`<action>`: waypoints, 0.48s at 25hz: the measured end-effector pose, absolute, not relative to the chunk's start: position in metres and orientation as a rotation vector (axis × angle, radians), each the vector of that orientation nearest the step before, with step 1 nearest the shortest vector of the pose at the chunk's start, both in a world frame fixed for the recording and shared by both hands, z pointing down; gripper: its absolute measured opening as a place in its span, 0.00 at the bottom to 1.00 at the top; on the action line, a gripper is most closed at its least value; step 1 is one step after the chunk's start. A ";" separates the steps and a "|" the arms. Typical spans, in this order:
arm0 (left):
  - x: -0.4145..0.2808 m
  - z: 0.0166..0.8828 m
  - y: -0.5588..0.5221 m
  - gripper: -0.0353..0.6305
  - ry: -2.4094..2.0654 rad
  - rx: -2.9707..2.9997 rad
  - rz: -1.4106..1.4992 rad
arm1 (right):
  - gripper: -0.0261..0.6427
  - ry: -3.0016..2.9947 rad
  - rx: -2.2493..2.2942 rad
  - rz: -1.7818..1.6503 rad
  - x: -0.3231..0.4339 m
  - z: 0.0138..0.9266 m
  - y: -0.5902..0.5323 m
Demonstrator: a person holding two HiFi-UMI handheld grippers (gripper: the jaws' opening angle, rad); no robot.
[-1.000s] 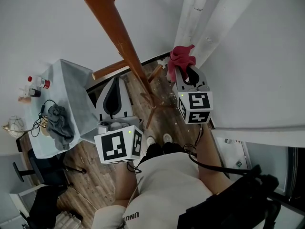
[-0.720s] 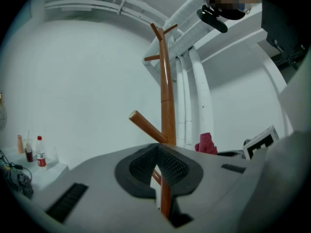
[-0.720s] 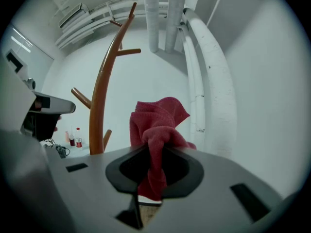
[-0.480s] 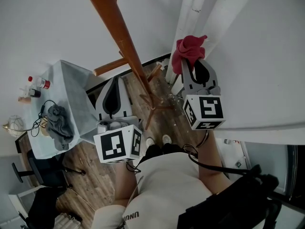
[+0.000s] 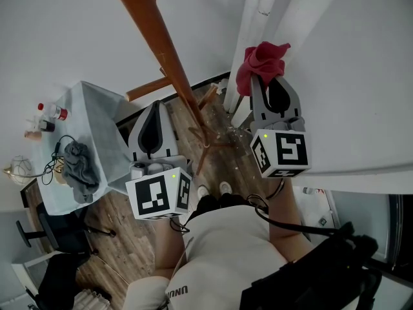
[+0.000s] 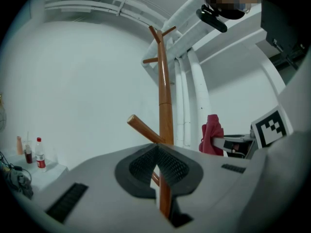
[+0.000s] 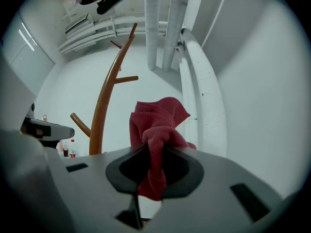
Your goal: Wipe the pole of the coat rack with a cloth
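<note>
The right hand-held gripper (image 7: 153, 154) is clenching a crumpled red terry cloth (image 7: 156, 123), which is bunching up above its jaws. It is hanging near the white wall pipes (image 7: 167, 28), apart from the slanting brown wooden coat-rack pole (image 5: 161, 44). The left hand-held gripper (image 6: 156, 148) is pressing its jaws together on nothing, with the pole standing beyond them. Only the head view is showing the rack's feet (image 5: 205, 144) on the plank floor (image 5: 122, 231), while both gripper views are taking in the pole's top end.
</note>
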State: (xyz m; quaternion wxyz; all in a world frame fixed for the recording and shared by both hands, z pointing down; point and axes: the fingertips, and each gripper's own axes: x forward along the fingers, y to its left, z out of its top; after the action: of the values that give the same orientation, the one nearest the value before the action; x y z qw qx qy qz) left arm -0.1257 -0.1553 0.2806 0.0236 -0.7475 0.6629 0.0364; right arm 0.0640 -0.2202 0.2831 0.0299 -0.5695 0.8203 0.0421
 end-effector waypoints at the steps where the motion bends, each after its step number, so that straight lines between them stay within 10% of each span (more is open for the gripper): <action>1: -0.125 0.280 -0.155 0.06 2.051 -2.314 0.113 | 0.14 2.528 -1.758 0.127 0.064 0.283 -0.220; 12: -0.125 0.280 -0.155 0.06 2.050 -2.312 0.111 | 0.14 2.534 -1.769 0.117 0.063 0.289 -0.221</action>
State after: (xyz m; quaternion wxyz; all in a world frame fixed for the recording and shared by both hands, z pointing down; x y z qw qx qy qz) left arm -0.1253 -0.1548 0.2802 0.0249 -0.7476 0.6627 0.0360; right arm 0.0630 -0.2212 0.2885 0.0246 -0.5720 0.8190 0.0378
